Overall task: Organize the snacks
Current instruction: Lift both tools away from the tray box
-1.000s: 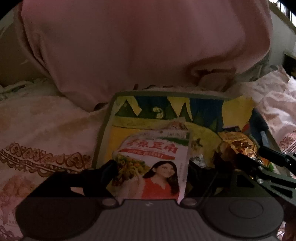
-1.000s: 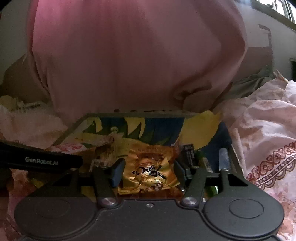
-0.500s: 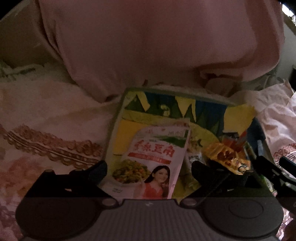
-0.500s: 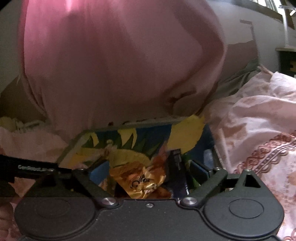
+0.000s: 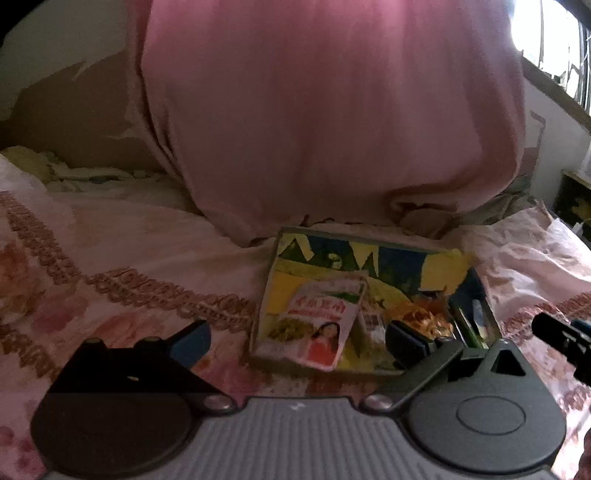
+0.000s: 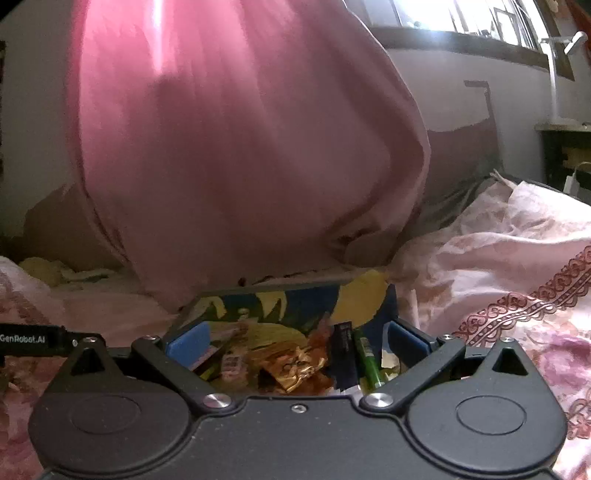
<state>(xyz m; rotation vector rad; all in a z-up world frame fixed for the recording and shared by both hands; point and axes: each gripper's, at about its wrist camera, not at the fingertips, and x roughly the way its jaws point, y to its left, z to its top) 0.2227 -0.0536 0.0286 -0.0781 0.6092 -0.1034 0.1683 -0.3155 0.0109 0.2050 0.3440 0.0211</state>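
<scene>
A shallow box (image 5: 388,260) with a blue and yellow printed lining sits on the bed. A white snack bag (image 5: 321,317) showing a woman in red lies flat in its left half. A crumpled gold packet (image 5: 424,319) lies to the right of the bag. My left gripper (image 5: 299,341) hangs in front of and above the box, jaws opening wide, nothing between them. In the right wrist view the gold packet (image 6: 295,369) rests in the box (image 6: 266,306) beside a dark stick pack (image 6: 343,354) and a green one (image 6: 369,365). My right gripper (image 6: 297,343) is opening too, holding nothing.
A big pink pillow (image 5: 325,122) leans just behind the box. Floral pink bedding (image 5: 129,266) spreads to both sides and rises in folds (image 6: 498,266) on the right. A window (image 6: 461,16) and a dark cabinet (image 6: 565,158) stand at the far right.
Both grippers went from closed around their packets to wide open and drew back and up from the box. The white bag and the gold packet stayed in the box.
</scene>
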